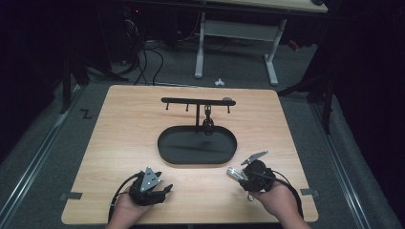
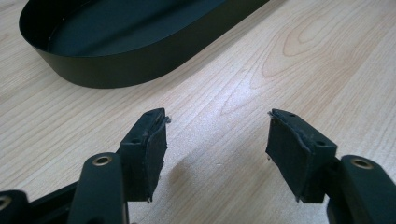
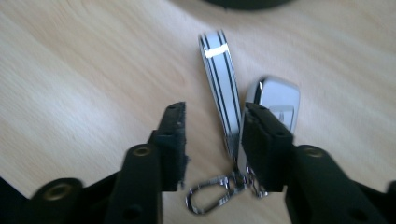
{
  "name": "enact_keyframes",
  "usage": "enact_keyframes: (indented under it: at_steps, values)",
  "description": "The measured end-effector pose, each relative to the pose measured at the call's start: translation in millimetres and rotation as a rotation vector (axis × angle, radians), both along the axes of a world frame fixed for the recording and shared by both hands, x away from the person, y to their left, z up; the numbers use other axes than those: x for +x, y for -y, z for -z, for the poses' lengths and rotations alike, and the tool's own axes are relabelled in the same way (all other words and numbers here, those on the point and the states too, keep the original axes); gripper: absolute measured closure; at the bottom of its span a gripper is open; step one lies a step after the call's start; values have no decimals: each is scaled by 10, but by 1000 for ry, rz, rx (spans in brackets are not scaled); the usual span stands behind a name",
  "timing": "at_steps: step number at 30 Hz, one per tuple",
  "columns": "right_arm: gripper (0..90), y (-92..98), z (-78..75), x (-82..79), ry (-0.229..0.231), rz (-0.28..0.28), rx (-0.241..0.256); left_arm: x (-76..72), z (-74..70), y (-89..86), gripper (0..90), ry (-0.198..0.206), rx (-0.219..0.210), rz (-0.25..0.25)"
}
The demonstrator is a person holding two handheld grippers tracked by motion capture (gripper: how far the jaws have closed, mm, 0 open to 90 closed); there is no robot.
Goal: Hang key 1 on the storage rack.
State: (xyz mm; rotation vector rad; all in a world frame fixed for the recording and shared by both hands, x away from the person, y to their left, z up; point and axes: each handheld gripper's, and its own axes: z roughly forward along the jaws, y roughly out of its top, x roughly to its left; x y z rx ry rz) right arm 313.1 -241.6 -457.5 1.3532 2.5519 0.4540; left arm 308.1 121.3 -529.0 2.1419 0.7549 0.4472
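- No text, label, brand or number can be read anywhere.
- The silver key fob (image 3: 275, 100), touching the right gripper (image 3: 212, 135) at its right jaw, bears a small emblem too blurred to make out.

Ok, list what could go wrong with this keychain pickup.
The right gripper is open over the keychain, with the strap between its jaws but the silver fob beside one jaw. Closing may pinch only the strap, leaving the fob and clasp swinging. A thin strap lying flat could also slip out.
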Motion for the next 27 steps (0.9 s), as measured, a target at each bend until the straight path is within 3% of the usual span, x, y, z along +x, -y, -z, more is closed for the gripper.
enact_keyframes:
  at_steps: [5,9,12,15,19,27]
  values:
    - [760,101,54,-48,-8,16,-10,1,2,16,380,-2,6,4]
    - [854,79,71,37,-16,18,8,0,7,29,380,-2,10,6]
    - [898,-79,122,75,-44,-51,16,2,8,28,380,-1,11,6]
    - [900,-229,226,148,-63,-82,-15,4,10,25,380,-2,6,5]
    - [899,-250,300,295,-72,-46,-29,-4,5,21,380,-2,9,12]
    - [883,50,298,540,-72,81,-40,0,8,16,380,-3,6,10]
